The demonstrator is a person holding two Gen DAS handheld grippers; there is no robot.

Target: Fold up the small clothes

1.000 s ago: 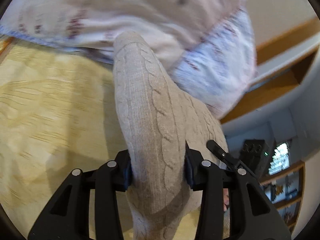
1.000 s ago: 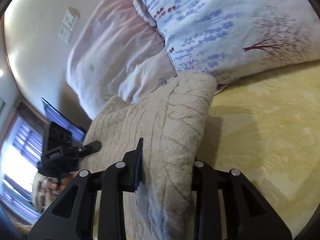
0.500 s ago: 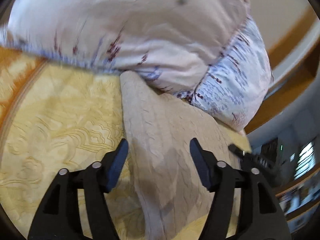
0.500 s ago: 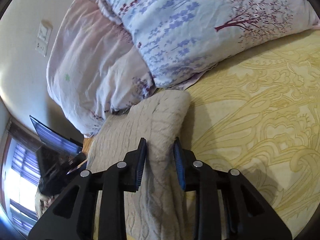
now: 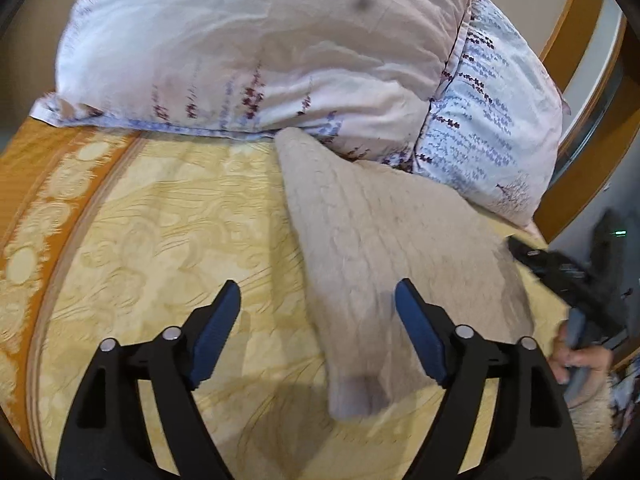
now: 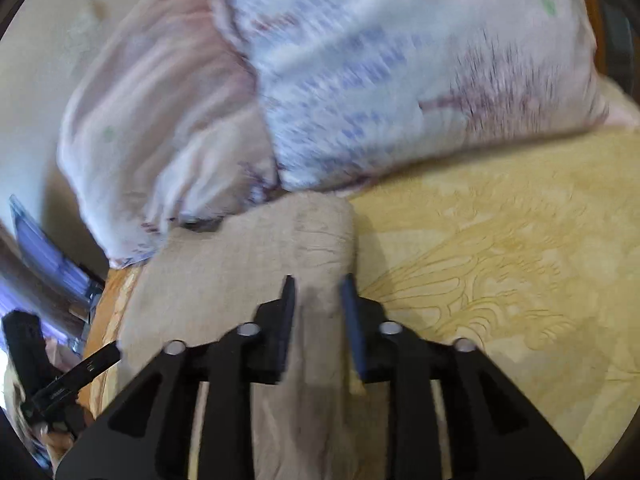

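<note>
Left wrist view: the left gripper [image 5: 318, 304] has let go. A second ago its jaws were clamped on the beige cable-knit sweater [image 5: 384, 248]; half a second ago they had parted, and now they stand wide, well clear of the cloth. The sweater lies flat on the yellow patterned bedspread [image 5: 168, 232], its far corner touching the pale floral pillows [image 5: 256, 52].

Right wrist view: the frame is blurred. The right gripper [image 6: 318, 300] has its jaws narrow, straddling the sweater's [image 6: 248, 264] right edge; I cannot tell whether they pinch the knit or have just slackened. The pillows [image 6: 360, 60] sit just beyond.

The fold looks laid down, so the release on the right is probably next.
</note>
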